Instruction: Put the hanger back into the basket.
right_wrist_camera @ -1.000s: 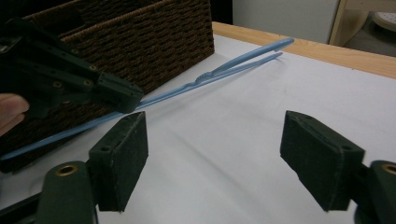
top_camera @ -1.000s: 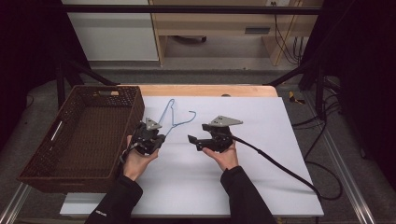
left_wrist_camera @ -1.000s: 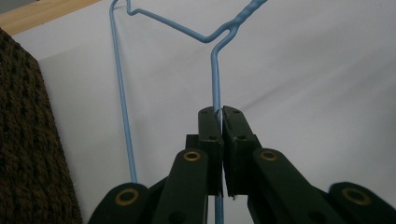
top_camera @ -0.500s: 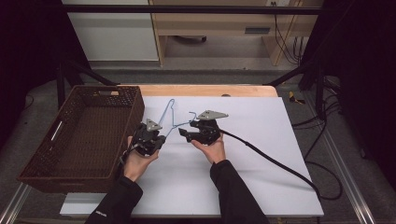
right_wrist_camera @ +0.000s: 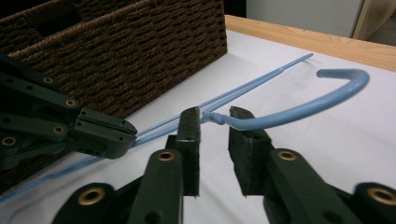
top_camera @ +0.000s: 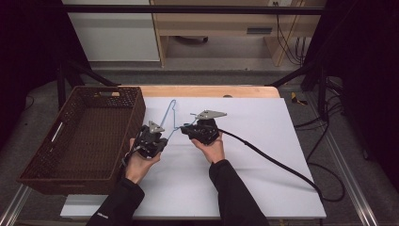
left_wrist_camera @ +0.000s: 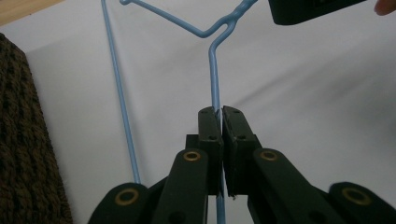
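**wirefan:** Hanger [top_camera: 170, 117] check: the blue wire one is lying on the white sheet of the desk [top_camera: 263, 155], just right of the brown wicker basket [top_camera: 80, 136]. Left tongs [left_wrist_camera: 219, 116] are squeezed together on one of its thin wire arms, pads pinching it, with the wire running straight up from between them toward the twisted neck.

**deskcam_dave:** And the right tongs [right_wrist_camera: 212, 122]?

**wirefan:** They've just been closing in. In the right gripper view the twisted neck of the hanger sits between the two tips, with a gap on both sides of the wire, so they're narrowed around it but not pressing on it. The hook curves away to the right past the tips, its end tilted toward the desk.

**deskcam_dave:** How do the two sit relative to each other?

**wirefan:** Near each other, tips pointed inward. From the high view the left hand [top_camera: 141, 162] is just beside the basket's right wall and the right hand [top_camera: 209, 146] sits a bit farther right, with the hanger's neck between the two tools. The rest of the hanger stretches off toward the far edge of the desk.

**deskcam_dave:** Anything else around?

**wirefan:** A black cable [top_camera: 277, 162] trails from the right tool across the sheet to the right. The basket's inside looks bare from above.
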Demonstrator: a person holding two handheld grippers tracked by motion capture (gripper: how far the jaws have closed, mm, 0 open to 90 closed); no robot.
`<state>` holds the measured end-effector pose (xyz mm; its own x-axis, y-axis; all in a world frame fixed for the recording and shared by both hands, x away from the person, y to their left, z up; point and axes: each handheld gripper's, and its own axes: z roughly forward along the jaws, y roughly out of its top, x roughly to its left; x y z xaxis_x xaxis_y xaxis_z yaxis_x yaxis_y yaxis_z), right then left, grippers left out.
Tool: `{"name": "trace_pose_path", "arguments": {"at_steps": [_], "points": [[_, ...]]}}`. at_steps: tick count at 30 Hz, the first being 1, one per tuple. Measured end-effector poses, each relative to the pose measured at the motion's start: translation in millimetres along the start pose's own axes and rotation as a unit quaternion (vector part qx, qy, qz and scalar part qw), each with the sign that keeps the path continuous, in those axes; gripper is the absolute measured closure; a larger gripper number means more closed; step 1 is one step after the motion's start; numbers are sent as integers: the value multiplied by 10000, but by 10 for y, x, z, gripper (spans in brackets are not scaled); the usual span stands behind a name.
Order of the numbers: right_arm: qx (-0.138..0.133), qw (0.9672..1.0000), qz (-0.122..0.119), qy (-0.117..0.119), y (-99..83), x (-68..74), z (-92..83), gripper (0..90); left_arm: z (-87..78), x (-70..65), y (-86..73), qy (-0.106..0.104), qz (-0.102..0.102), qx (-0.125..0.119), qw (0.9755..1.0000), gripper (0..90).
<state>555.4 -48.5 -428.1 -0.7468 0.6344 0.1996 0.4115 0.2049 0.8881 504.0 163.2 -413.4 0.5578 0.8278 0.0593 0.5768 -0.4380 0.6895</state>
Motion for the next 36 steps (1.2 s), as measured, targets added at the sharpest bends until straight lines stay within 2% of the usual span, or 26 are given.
{"name": "trace_pose_path", "arguments": {"at_steps": [2, 7, 10, 17, 18, 20, 21, 25, 29, 34, 36], "points": [[1, 10000, -1, -17, 0, -4, 3, 799, 10, -7, -4, 9, 7, 7, 10000, 873], [-37, 10000, 60, 25, 3, -4, 5, 796, 28, -22, -8, -9, 7, 27, 10000, 872], [-52, 9999, 91, 73, 8, -12, 3, 841, 43, -30, -11, -7, 31, 80, 10000, 872], [-61, 9998, 147, 131, 11, -13, -3, 853, 44, -21, -10, -27, 41, 28, 10000, 865], [-66, 9998, 140, 135, 11, -12, -3, 854, 40, -19, -4, -42, 65, 6, 10000, 854], [-80, 9997, 146, 155, 9, -7, -2, 855, 38, -30, 13, 47, 96, 17, 9999, 739], [-88, 9997, 154, 161, 7, -5, 1, 855, 43, -33, 19, 68, 130, 37, 9999, 713], [-70, 9996, 194, 171, 7, 2, -3, 855, 121, -39, 18, 92, 168, 220, 9996, 660], [-75, 9997, 145, 174, 8, 0, -5, 855, 187, -45, 15, 64, 217, 350, 9991, 708], [-59, 9998, 101, 172, 9, 0, -11, 855, 210, -52, 11, 66, 204, 275, 9994, 845], [-72, 9998, 97, 176, 15, 5, -20, 856, 198, -59, 13, 122, 183, 220, 9995, 855]]}}
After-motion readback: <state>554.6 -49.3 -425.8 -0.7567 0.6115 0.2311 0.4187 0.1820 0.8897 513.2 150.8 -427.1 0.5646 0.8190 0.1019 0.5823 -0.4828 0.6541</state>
